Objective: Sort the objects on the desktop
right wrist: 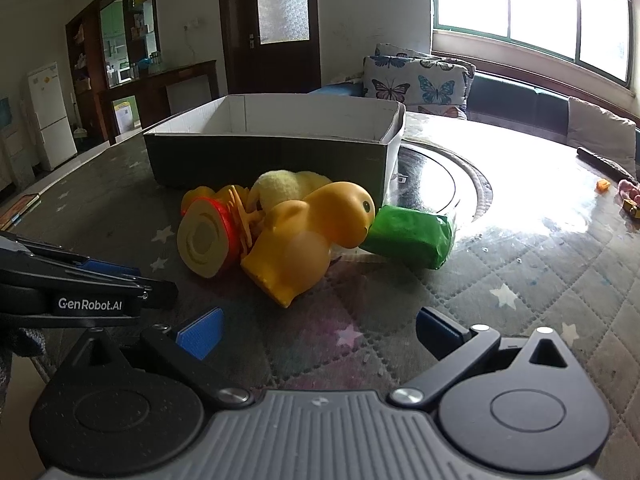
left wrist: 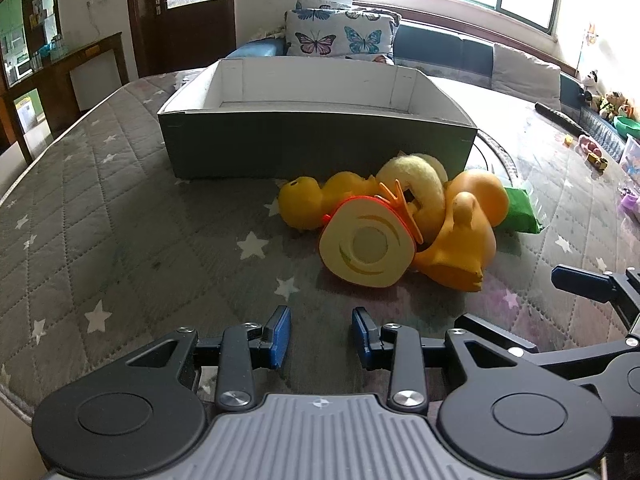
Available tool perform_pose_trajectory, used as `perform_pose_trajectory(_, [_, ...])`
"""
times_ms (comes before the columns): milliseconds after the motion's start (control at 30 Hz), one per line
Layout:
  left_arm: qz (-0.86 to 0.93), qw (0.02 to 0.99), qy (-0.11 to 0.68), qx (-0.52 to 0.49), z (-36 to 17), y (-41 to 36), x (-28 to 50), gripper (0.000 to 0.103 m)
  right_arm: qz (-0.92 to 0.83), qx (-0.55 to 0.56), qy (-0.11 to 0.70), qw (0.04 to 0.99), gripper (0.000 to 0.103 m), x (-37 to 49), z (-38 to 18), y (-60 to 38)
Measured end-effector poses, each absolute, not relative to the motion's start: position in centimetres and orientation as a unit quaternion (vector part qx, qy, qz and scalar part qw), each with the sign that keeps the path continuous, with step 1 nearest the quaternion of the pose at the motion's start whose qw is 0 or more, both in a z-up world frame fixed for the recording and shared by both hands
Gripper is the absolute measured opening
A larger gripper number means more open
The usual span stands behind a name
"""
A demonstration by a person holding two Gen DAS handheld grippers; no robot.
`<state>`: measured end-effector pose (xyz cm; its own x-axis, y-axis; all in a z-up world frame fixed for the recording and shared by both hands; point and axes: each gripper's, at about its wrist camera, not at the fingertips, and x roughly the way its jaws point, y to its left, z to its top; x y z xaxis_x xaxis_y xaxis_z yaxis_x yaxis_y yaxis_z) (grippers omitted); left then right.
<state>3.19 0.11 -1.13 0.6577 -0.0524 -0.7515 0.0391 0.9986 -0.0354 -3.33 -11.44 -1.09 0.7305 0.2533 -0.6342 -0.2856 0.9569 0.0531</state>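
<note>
A pile of toys lies on the quilted table in front of a dark open box (left wrist: 316,148) (right wrist: 272,152). It holds a large yellow rubber duck (left wrist: 464,236) (right wrist: 312,236), a small yellow duck (left wrist: 304,204), a cream disc toy with an orange rim (left wrist: 366,246) (right wrist: 204,236), a fuzzy yellow ring (left wrist: 424,184) (right wrist: 280,184) and a green packet (left wrist: 522,210) (right wrist: 408,236). My left gripper (left wrist: 321,336) is open and empty, just short of the disc toy. My right gripper (right wrist: 318,332) is open wide and empty, just short of the large duck.
The box looks empty inside, as far as its walls let me see. A round glass turntable (right wrist: 440,184) lies right of the box. Small toys (left wrist: 596,156) and a dark remote (left wrist: 560,118) lie at the far right. Butterfly cushions (left wrist: 340,32) sit behind the table.
</note>
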Motion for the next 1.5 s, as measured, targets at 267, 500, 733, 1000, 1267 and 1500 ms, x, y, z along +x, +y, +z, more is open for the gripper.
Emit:
perform_pose_trajectory(267, [-0.033, 0.912, 0.409, -0.019, -0.4, 0.8, 3.9, 0.036, 0.146, -0.004, 0.326, 0.934, 0.100, -2.3, -0.1, -12.1])
perform_pose_trajectory(500, [-0.052, 0.913, 0.403, -0.025, 0.1, 1.0, 4.1, 0.035, 0.158, 0.029, 0.328, 0.931, 0.093, -0.7, 0.7, -12.9])
perform_pose_trajectory(733, [-0.051, 0.912, 0.405, -0.028, 0.0, 1.3, 4.4, 0.034, 0.172, 0.046, 0.343, 0.922, 0.082, 1.0, 0.2, -12.3])
perform_pose_trajectory(1000, [-0.063, 0.915, 0.397, -0.037, 0.7, 1.6, 4.6, 0.034, 0.203, 0.082, 0.365, 0.905, 0.057, 2.1, -1.0, -12.4])
perform_pose_trajectory(1267, [-0.116, 0.912, 0.392, -0.027, 0.8, -0.1, 4.4, 0.034, 0.220, 0.113, 0.374, 0.894, 0.049, 2.4, -0.9, -13.7])
perform_pose_trajectory(1500, [-0.134, 0.909, 0.393, -0.031, 0.9, -0.8, 5.0, 0.034, 0.225, 0.096, 0.374, 0.894, 0.049, 1.9, -1.1, -14.8])
